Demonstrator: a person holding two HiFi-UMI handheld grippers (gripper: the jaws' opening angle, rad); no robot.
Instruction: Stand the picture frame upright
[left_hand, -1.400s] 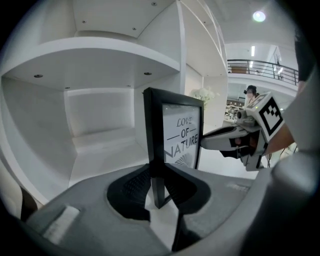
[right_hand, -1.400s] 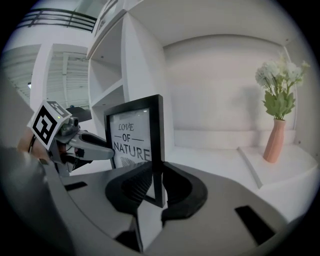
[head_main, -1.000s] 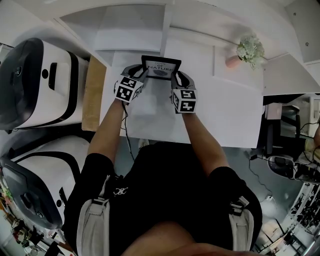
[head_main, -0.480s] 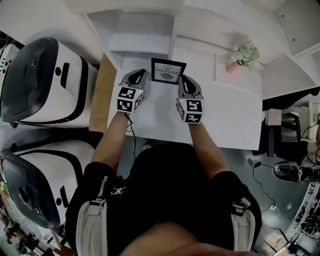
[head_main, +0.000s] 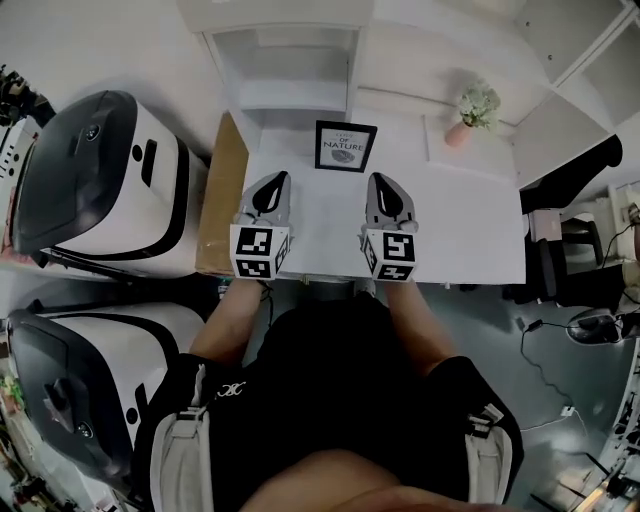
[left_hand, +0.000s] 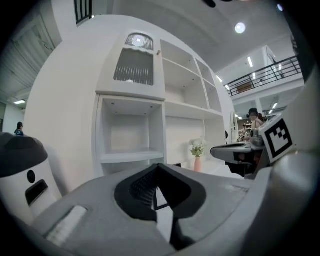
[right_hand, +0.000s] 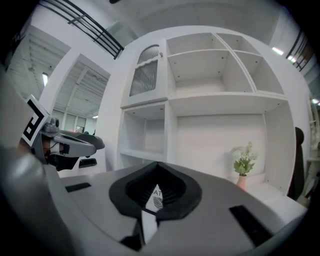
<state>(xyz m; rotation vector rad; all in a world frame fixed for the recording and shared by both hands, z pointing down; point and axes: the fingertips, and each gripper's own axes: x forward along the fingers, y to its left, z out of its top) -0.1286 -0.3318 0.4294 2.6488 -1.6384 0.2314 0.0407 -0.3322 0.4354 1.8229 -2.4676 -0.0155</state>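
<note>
Where the white tabletop (head_main: 460, 225) meets the shelf unit (head_main: 300, 60) along its far edge, the picture frame (head_main: 345, 147) stands upright, left of the edge's middle, with its black border and print facing the person. The print reads "OF NATURE" above a dark oval motif; the smaller line over it is too fine to read. The left gripper (head_main: 274, 182) and right gripper (head_main: 381, 183) hang over the tabletop's near half, each apart from the frame, with fingers fully together and nothing held. Each bears a cube of black-and-white square markers. In the left gripper view only a sliver of the frame's corner shows through the notch below the closed tips. In the right gripper view the same notch shows the letters "AT" and part of the motif, and the gripper body hides the rest. A pink vase of pale flowers (head_main: 470, 108) stands near the far right corner. Two white machines (head_main: 110, 180) at the left are cut off by the picture's edge.
</note>
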